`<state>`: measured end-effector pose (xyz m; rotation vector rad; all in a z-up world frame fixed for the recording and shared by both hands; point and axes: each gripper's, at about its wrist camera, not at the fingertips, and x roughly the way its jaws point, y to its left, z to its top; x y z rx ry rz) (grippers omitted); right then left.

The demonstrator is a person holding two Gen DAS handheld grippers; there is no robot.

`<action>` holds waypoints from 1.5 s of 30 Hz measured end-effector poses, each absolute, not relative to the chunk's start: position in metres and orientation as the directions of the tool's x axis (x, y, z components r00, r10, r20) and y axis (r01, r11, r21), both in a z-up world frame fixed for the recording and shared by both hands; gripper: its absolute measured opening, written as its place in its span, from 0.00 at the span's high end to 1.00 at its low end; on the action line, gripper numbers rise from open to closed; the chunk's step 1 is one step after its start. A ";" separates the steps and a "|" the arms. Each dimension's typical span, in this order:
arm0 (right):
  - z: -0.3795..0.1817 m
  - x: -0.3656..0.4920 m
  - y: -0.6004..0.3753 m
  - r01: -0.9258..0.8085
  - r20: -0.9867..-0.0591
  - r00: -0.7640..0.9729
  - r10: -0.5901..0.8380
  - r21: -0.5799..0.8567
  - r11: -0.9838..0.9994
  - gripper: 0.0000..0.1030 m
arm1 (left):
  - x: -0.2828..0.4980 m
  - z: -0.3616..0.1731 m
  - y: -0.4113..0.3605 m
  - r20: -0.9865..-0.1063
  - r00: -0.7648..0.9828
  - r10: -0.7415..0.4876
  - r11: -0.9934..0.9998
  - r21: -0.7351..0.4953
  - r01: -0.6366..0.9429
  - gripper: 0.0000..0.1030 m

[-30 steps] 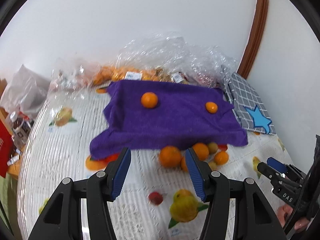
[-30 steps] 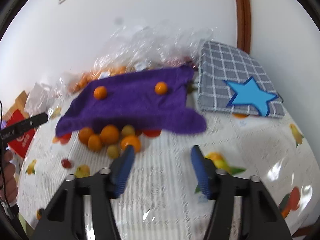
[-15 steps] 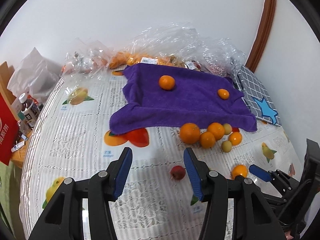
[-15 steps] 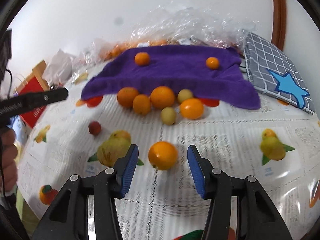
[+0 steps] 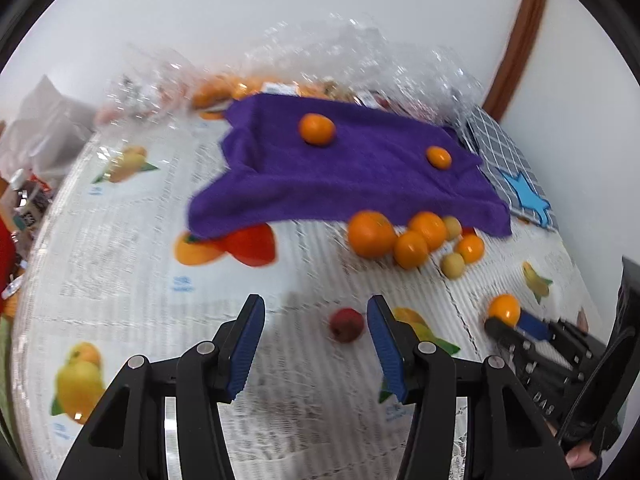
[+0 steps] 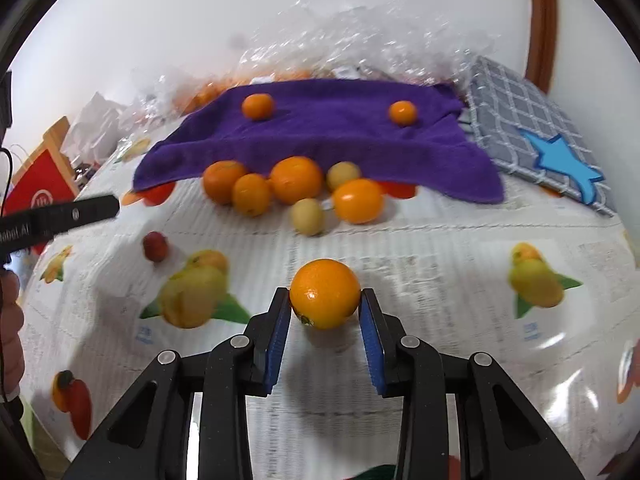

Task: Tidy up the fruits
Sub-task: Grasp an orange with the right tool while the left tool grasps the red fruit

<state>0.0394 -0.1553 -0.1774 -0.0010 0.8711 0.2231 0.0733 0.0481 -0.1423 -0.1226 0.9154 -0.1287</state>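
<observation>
Between our right hand-held gripper (image 6: 325,300) pads sits an orange (image 6: 325,293); its jaws have just been closing onto it. We keep the left hand-held gripper (image 5: 316,316) partly open, empty, near the small red fruit (image 5: 346,324).

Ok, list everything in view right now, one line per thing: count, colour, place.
purple towel: one, purple, far middle of the table.
oranges on the towel: two, orange, one left and one right on top.
fruit cluster: four orange and two pale yellow, at the towel's near edge.
lone orange: one, orange, between the right gripper's pads.
small red fruit: one, dark red, in front of the left gripper.
checked cloth: one, grey with a blue star, right of the towel.
plastic bags: clear, behind the towel, count unclear.
tablecloth: one, white with printed fruit.
left gripper: black with blue pads, open.
right gripper: black with blue pads, just closed onto the lone orange.
</observation>
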 end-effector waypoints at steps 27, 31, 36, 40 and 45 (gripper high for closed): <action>-0.185 0.044 -0.187 -0.125 -0.757 0.629 0.175 0.123 0.984 0.66 | 0.078 -0.169 0.018 -0.811 0.554 -0.189 0.982 -0.151 0.113 0.77; -0.186 0.045 -0.187 -0.130 -0.759 0.627 0.176 0.121 0.984 0.66 | 0.076 -0.172 0.022 -0.811 0.547 -0.206 0.978 -0.182 0.099 0.77; -0.187 0.045 -0.186 -0.138 -0.761 0.625 0.173 0.110 0.984 0.66 | 0.075 -0.174 0.023 -0.806 0.554 -0.209 0.977 -0.192 0.090 0.77; -0.187 0.044 -0.187 -0.139 -0.756 0.629 0.178 0.116 0.983 0.66 | 0.074 -0.175 0.023 -0.797 0.567 -0.206 0.977 -0.194 0.083 0.77; -0.187 0.044 -0.190 -0.139 -0.753 0.629 0.192 0.133 0.981 0.66 | 0.073 -0.176 0.026 -0.788 0.576 -0.218 0.974 -0.215 0.076 0.77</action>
